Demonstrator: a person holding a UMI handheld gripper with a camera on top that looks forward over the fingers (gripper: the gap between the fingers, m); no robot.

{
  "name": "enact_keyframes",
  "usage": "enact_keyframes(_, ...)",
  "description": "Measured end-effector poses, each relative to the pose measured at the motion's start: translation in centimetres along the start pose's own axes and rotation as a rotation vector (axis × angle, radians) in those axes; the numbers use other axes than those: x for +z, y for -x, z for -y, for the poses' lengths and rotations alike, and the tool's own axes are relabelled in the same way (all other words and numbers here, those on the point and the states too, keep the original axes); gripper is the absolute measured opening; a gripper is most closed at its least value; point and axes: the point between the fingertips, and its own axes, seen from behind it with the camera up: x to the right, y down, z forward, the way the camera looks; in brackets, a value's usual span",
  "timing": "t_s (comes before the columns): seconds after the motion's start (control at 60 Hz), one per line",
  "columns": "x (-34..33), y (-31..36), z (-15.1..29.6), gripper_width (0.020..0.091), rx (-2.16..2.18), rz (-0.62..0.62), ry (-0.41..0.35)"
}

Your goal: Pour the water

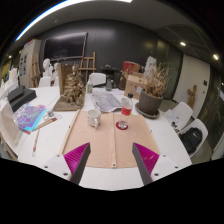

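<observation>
My tool (111,163) is wide open, holding nothing. A clear cup (95,117) and red-topped cup (123,124) stand on the surface (60,135) beyond its fingers.

Gripper (112,163) fingers run off the frame's bottom; contents of the central small cup (95,117) and red-lidded container (122,124) too small to tell.

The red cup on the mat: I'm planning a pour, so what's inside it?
The red cup stands beyond the open gripper; its inside is not visible from this angle.
</observation>
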Motion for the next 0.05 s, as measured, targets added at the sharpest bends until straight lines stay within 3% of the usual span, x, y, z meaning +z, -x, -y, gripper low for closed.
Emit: enact_keyframes(0.05,-0.05,0.26,-0.16,0.0855,0.015,0.009,0.001)
